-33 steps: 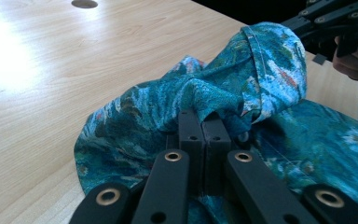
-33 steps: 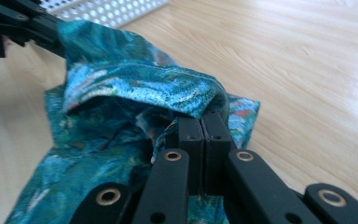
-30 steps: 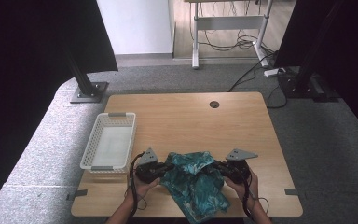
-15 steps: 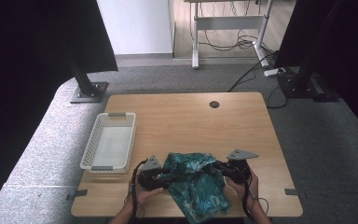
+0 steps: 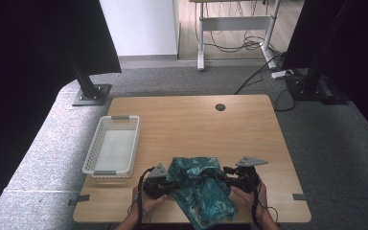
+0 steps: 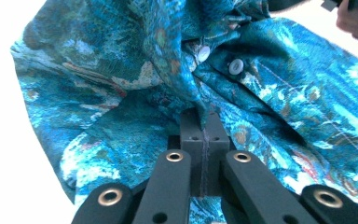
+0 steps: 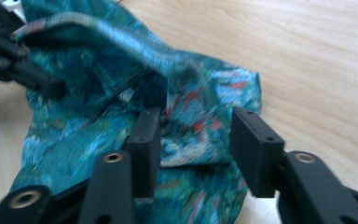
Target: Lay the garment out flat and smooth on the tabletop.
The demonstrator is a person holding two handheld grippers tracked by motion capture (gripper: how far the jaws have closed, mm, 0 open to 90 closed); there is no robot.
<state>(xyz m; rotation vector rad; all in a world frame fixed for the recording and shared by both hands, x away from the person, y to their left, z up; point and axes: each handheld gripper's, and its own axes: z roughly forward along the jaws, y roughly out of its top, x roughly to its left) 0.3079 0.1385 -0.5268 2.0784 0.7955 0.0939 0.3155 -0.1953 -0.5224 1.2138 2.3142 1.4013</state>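
Left hand-held gripper [image 6: 204,122] pinches the teal shirt [image 5: 202,191]; right hand-held gripper [image 7: 196,144] gapes wide, so the cloth could slide free.

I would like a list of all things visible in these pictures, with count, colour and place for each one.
garment: one, teal patterned with white buttons, crumpled at the table's near edge, between the grippers
basket: one, white, perforated, empty, on the table's left side
table: one, light wood, with a round hole near its far edge
desk frame: one, white, on the floor behind, cables around it
left hand-held gripper: one, black, jaws shut on a fold of the garment
right hand-held gripper: one, black, jaws open around the garment's edge
hands: two, holding the grippers at the near edge
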